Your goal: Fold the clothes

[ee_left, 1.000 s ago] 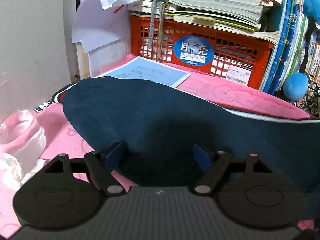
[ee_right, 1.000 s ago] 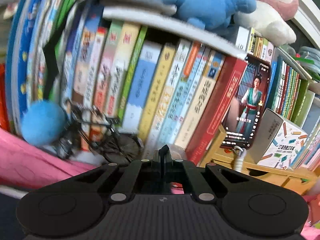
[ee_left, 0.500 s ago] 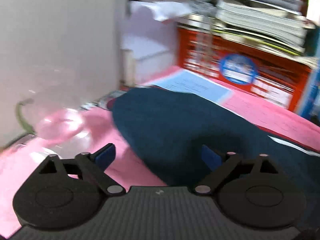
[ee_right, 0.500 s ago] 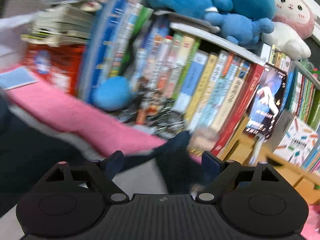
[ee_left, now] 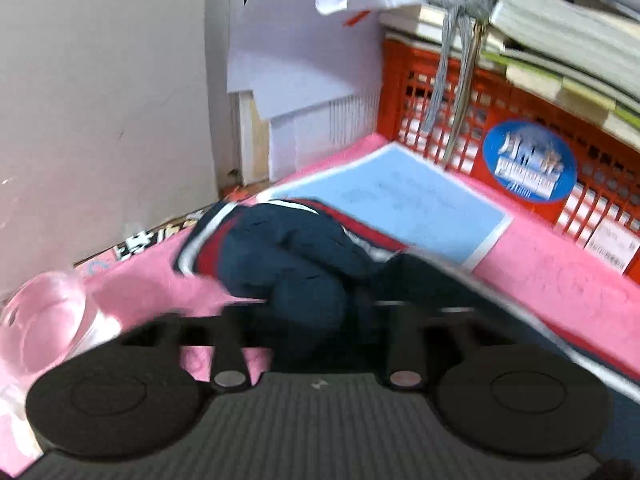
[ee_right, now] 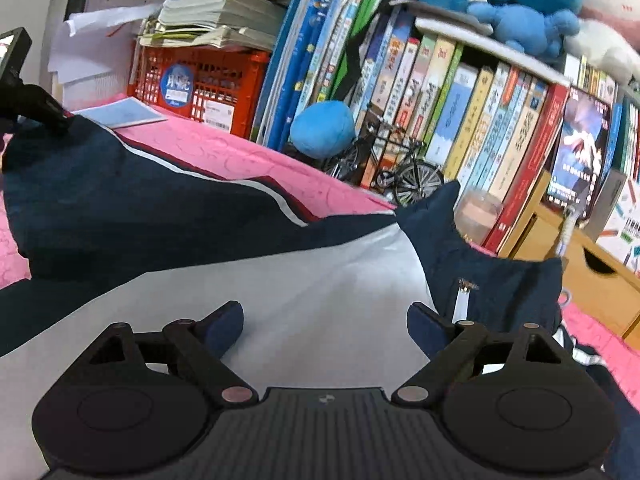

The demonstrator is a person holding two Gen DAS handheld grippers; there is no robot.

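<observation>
Left tongs (ee_left: 316,312) just closed, seemingly pinching one navy jacket (ee_right: 120,200); right tongs (ee_right: 324,324) opened, empty.

Left claw (ee_left: 316,312), blurred, has just been closing, seemingly pinched shut on cloth; right claw (ee_right: 324,320) gapes wide.

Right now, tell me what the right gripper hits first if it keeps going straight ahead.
Most likely the jacket's grey panel directly ahead of the open right gripper; depth is hard to judge.
</observation>
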